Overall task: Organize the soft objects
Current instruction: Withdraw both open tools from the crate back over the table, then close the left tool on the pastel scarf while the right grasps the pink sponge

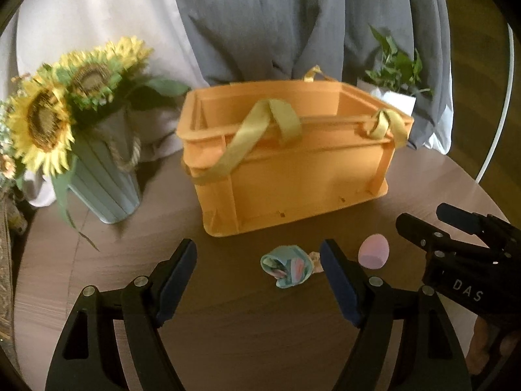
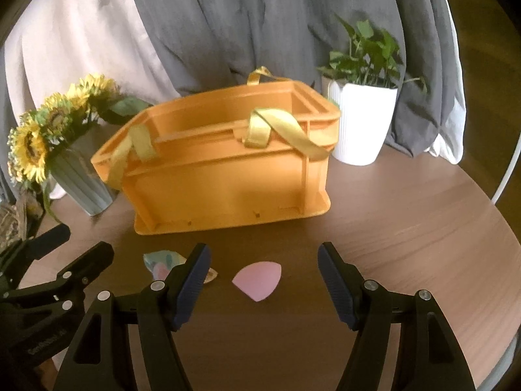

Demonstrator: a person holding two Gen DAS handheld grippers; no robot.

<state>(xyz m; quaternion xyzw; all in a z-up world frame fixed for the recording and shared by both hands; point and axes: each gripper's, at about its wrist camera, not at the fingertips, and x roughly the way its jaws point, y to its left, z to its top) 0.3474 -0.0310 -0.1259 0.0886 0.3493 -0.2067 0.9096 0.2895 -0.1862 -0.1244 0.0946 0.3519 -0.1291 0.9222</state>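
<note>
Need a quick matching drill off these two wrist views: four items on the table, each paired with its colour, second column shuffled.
Items:
1. crate
2. egg-shaped sponge
3. plant pot
4. sunflower vase

Colours:
A. white
B. pale grey-green
C. orange
D. pink

Pairs: 1-C, 2-D, 3-A, 4-B

desk (image 2: 407, 228): round, wood-grain | sunflowers (image 1: 42, 123) in ribbed grey-green vase (image 1: 101, 182), far left on desk | green plant (image 2: 368, 55) in ribbed white pot (image 2: 358, 123), far right | grey curtain (image 2: 228, 26) and pale drape (image 2: 75, 52) behind
</note>
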